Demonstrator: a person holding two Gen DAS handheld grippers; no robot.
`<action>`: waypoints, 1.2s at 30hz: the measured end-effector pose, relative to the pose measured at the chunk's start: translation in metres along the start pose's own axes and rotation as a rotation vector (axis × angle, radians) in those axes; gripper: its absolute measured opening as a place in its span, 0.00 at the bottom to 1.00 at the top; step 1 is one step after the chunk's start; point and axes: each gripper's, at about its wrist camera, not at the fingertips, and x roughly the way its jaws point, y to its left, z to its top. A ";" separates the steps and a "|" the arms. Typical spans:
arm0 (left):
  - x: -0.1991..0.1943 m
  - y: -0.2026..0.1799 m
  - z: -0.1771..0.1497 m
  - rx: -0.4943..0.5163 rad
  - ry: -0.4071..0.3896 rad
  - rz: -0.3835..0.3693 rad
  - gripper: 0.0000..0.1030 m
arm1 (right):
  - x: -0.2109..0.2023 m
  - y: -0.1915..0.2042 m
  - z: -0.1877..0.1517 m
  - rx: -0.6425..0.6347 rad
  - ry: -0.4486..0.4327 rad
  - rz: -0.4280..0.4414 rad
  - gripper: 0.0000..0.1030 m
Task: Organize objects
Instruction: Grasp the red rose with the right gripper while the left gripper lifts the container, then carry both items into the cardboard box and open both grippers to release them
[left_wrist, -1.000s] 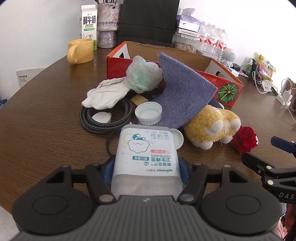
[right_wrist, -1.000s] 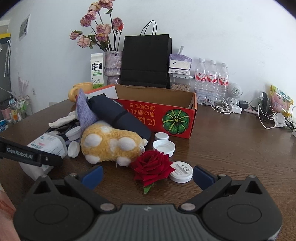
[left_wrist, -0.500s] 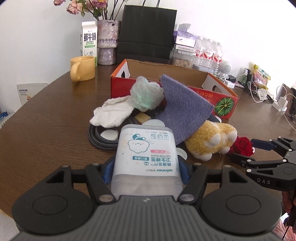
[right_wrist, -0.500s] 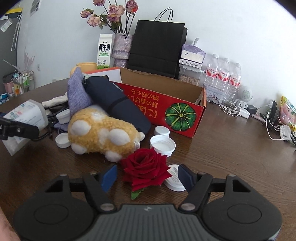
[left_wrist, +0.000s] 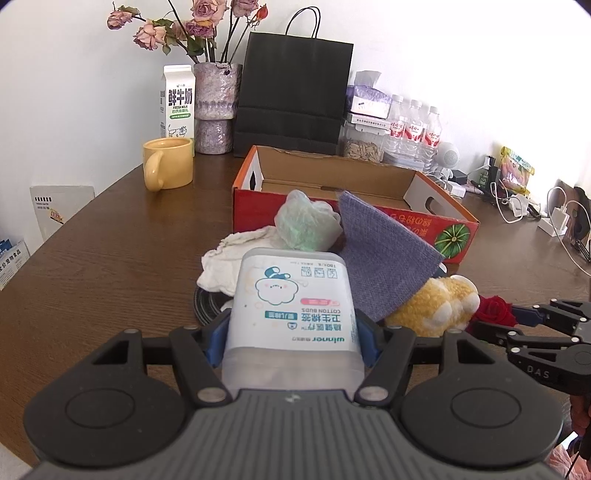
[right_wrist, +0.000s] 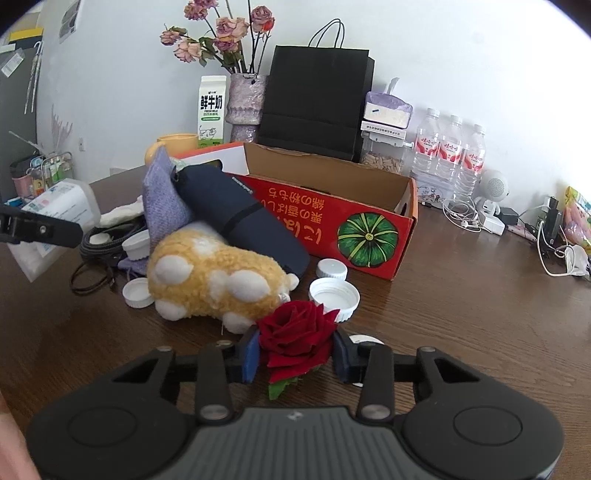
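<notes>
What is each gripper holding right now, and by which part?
Left gripper clamps the cotton bud box by its sides. Right gripper is closing around the red rose bloom.

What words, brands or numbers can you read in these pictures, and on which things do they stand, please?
"COTTON BUDS" and "winner", upside down: cotton bud box in the left gripper.
"鲜牛奶" and "FRESH MILK": milk carton.
"DAS": right gripper body.
Upside-down Japanese lettering: red cardboard box; not surely readable.
Water bottle labels, the box's small print: too small.
</notes>
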 end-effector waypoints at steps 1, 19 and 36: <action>0.001 0.002 0.002 -0.001 -0.002 -0.001 0.66 | -0.002 -0.001 0.000 0.009 -0.005 -0.001 0.37; 0.018 0.002 0.075 0.034 -0.167 -0.034 0.66 | -0.004 -0.010 0.071 0.052 -0.194 -0.004 0.36; 0.121 -0.025 0.153 0.012 -0.167 -0.075 0.66 | 0.103 -0.029 0.155 0.149 -0.186 -0.016 0.36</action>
